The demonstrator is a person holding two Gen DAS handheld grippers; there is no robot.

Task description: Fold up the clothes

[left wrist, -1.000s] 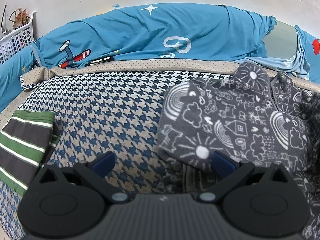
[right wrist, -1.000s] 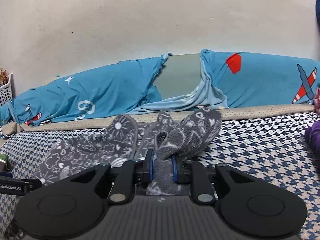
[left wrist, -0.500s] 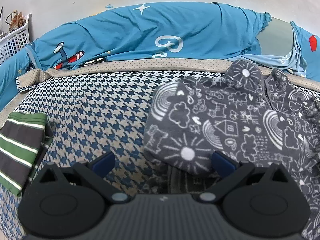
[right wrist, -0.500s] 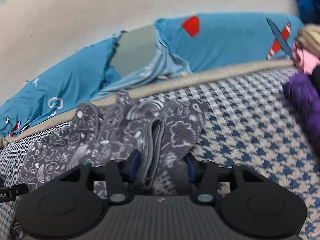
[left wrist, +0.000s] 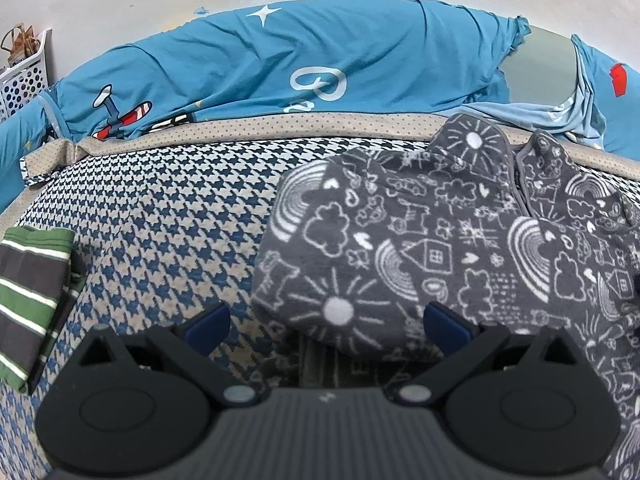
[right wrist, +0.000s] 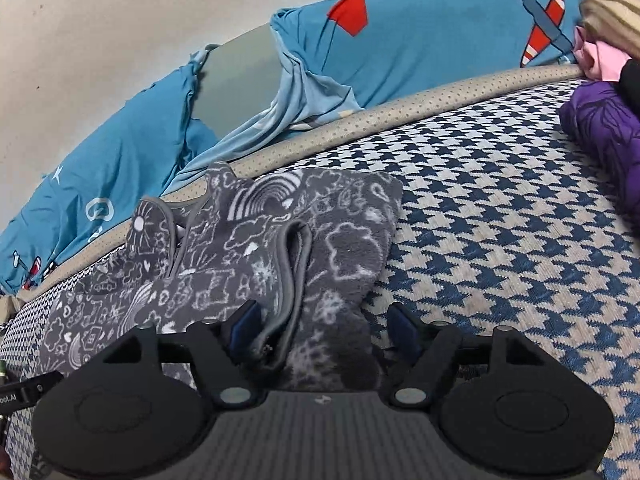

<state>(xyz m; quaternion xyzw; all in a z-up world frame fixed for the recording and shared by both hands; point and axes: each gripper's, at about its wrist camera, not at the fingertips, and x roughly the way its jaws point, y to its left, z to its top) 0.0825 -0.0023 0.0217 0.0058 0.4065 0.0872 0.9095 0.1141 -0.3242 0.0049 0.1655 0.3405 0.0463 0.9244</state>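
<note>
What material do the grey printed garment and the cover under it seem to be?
The grey printed garment looks like soft fleece: fuzzy, matte nap, thick rounded folds. The houndstooth cover looks like coarse woven upholstery cloth: visible weave, flat, no sheen. Both are guesses from appearance.

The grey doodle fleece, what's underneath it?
The fleece lies on the blue-and-cream houndstooth cover, which shows all around it. Whether anything else is tucked under the fleece cannot be seen; it hides that patch.

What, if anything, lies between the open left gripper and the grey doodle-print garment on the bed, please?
Nothing visible does. The left gripper is open right at the near edge of the grey doodle-print garment; the striped folded garment lies off to its left, clear of the path.
</note>
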